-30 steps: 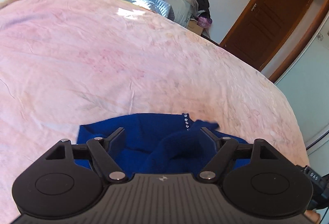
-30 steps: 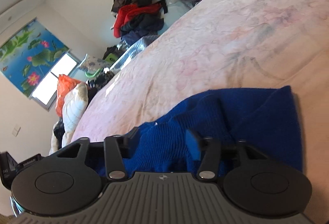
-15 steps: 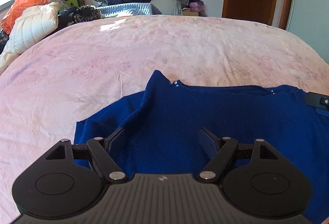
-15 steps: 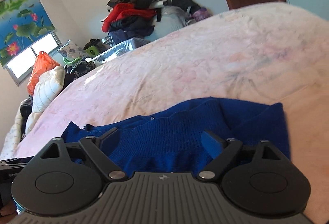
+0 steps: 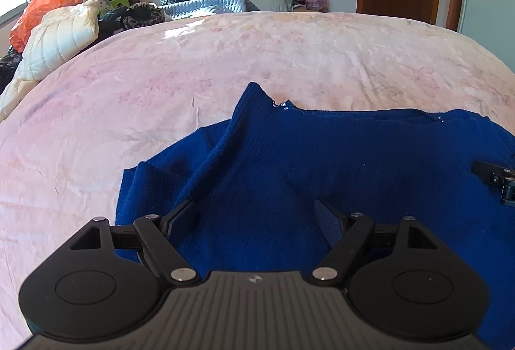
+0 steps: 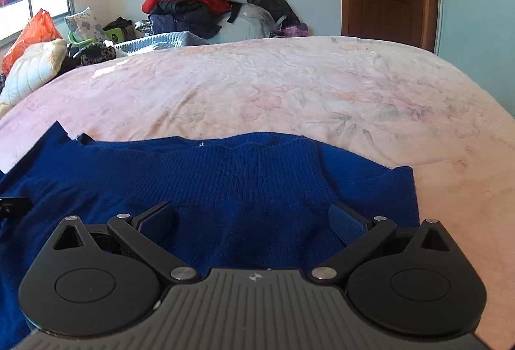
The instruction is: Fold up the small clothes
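Two views: both claws, left claw and right claw, opening empty over blue knit sweater on pink bed; only left view shows sweater's rumpled left edge

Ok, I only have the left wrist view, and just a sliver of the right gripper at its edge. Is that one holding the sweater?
Observer: No. The right gripper is opening its jaws, fingers wide over the blue sweater, nothing pinched.
Operator: Where does the sweater end on that side?
Observer: Just past that gripper's right finger. Beyond it is bare pink bedcover.
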